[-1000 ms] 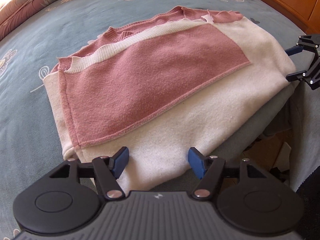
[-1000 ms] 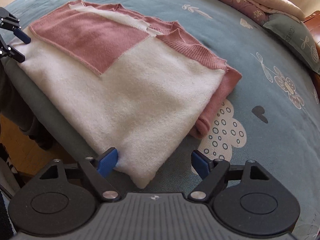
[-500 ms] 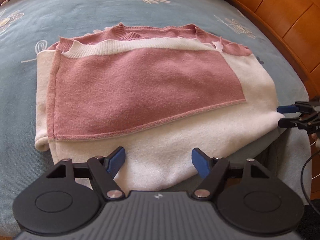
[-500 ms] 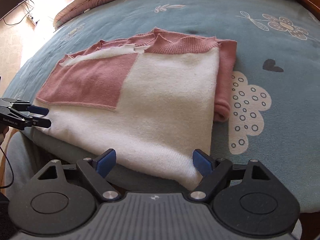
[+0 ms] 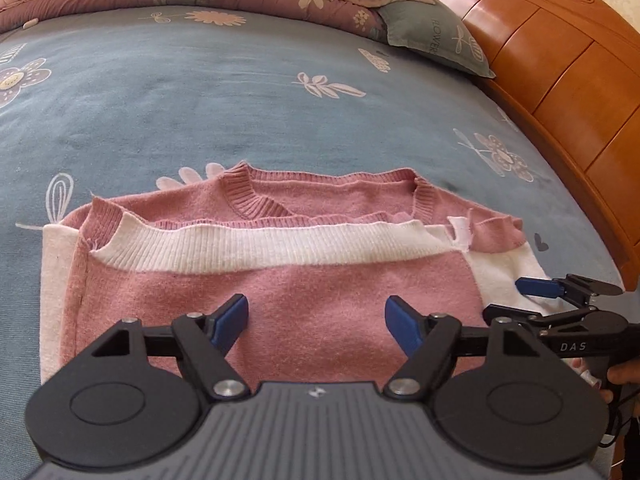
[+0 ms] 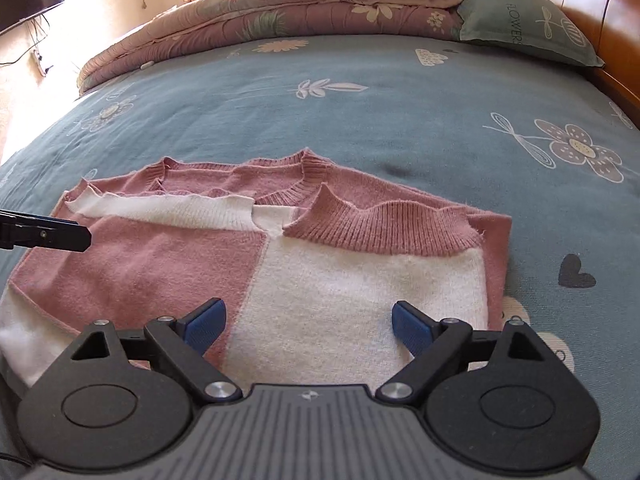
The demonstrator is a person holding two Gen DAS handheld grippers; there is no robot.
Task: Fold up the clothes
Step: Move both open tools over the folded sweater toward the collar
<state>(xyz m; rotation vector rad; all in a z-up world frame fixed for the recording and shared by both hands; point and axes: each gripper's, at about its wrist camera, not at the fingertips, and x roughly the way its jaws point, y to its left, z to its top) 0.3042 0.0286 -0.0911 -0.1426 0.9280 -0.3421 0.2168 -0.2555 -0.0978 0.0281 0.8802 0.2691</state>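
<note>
Pink-and-white sweater flat just beyond both empty, wide-open hand-held grippers.

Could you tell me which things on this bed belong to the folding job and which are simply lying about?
Part of the job:
- pink and white sweater, folded on the bedsheet
- left gripper, open above it
- right gripper, open above it

Just lying about:
- folded quilt at the far edge of the bed
- grey-green pillow
- wooden headboard
</note>
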